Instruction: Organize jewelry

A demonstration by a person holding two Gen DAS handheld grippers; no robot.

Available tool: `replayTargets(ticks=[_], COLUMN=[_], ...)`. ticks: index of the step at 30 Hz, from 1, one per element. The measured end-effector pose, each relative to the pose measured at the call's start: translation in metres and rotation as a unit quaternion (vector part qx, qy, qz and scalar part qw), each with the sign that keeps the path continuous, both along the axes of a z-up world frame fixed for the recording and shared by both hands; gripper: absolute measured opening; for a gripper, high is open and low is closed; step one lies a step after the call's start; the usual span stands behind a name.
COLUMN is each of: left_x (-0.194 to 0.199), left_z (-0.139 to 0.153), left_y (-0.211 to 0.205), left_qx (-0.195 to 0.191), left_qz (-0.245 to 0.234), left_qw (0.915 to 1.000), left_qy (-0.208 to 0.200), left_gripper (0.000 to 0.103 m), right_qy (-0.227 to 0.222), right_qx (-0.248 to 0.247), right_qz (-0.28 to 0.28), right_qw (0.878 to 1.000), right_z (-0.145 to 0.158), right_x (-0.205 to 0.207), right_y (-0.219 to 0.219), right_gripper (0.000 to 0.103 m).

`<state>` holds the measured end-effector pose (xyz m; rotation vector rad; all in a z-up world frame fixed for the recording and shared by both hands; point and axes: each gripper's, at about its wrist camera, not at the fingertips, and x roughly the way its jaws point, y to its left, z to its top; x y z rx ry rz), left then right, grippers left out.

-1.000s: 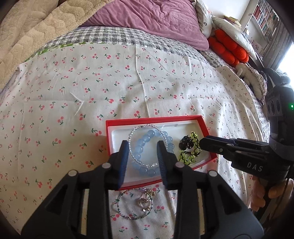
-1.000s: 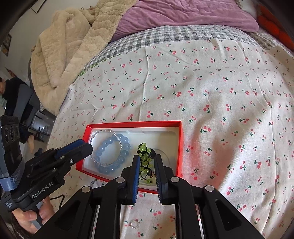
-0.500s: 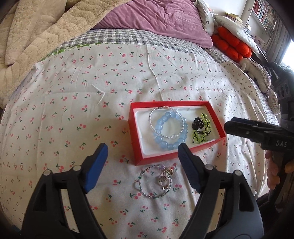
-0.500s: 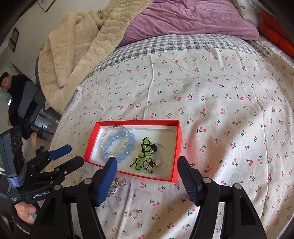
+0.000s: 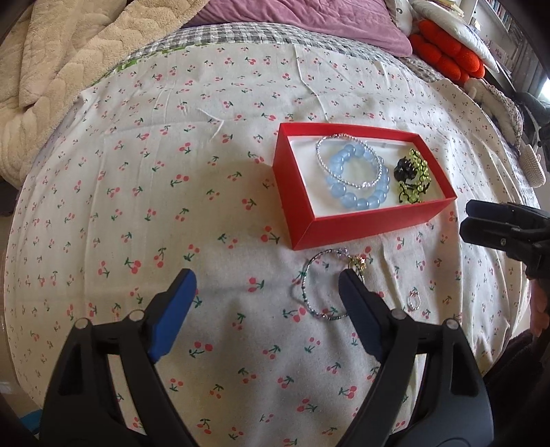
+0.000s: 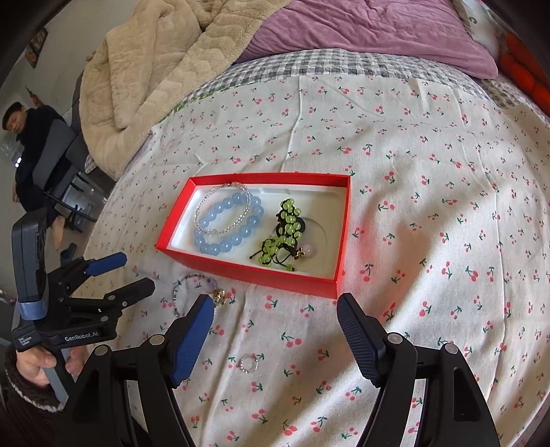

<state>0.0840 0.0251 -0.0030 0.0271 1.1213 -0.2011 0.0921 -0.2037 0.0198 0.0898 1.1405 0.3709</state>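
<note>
A red box (image 5: 354,227) (image 6: 240,270) with a white lining sits on the cherry-print sheet. It holds a blue bead bracelet (image 5: 357,199) (image 6: 209,246), a thin silver bracelet (image 5: 347,180) (image 6: 206,209) and a green bead piece (image 5: 414,182) (image 6: 287,223). A thin beaded bracelet with a gold charm (image 5: 309,285) (image 6: 192,285) and a small silver ring (image 5: 413,302) (image 6: 249,363) lie on the sheet in front of the box. My left gripper (image 5: 266,292) (image 6: 118,275) is open and empty, near the thin bracelet. My right gripper (image 6: 275,318) (image 5: 472,220) is open and empty above the ring.
A beige blanket (image 6: 147,68) and a purple quilt (image 6: 361,31) lie at the far end of the bed. Orange cushions (image 5: 447,55) sit at the far right. A person (image 6: 31,137) sits beside the bed on the left.
Both grippers opened and pulled back from the box. The blue and silver bracelets and the green bead piece now lie released inside it.
</note>
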Motion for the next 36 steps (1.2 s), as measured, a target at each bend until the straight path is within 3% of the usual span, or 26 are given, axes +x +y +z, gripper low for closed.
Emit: replayTargets(ticks=[12,22,30,32,34,36], left_x=[-0.011,-0.004,0.003,0.003,0.005,0.007], left_z=[-0.023,-0.035,-0.044,-0.044,-0.044,-0.042], left_y=[-0.011,-0.024,-0.031,-0.033,-0.034,-0.033], left_qx=[-0.005,-0.01,0.002,0.012,0.016,0.0], left_qz=[-0.042,-0.061,-0.065,-0.065,-0.061,-0.057], left_qw=[0.9986,0.9974,0.9972,0.9973,0.9975,0.9978], left_qy=[0.03,0.036,0.037,0.032,0.031,0.032], left_gripper=[0.084,0.046,0.035,0.025,0.005,0.004], right_qy=[0.043,0.058,0.06,0.061,0.062,0.062], right_qx=[-0.033,-0.047,-0.047,-0.048,-0.048,-0.048], right_qz=[0.014,0.02,0.018,0.019,0.019,0.019], right_qw=[0.998,0.997,0.997,0.997,0.997,0.997], right_z=[-0.028,-0.036,-0.038,-0.038,-0.039,-0.039], right_x=[-0.013,-0.015,-0.015,-0.015,-0.015,-0.015], right_y=[0.011,0.014,0.012,0.013,0.013,0.013], right_gripper=[0.076,0.076,0.076,0.076,0.076,0.076])
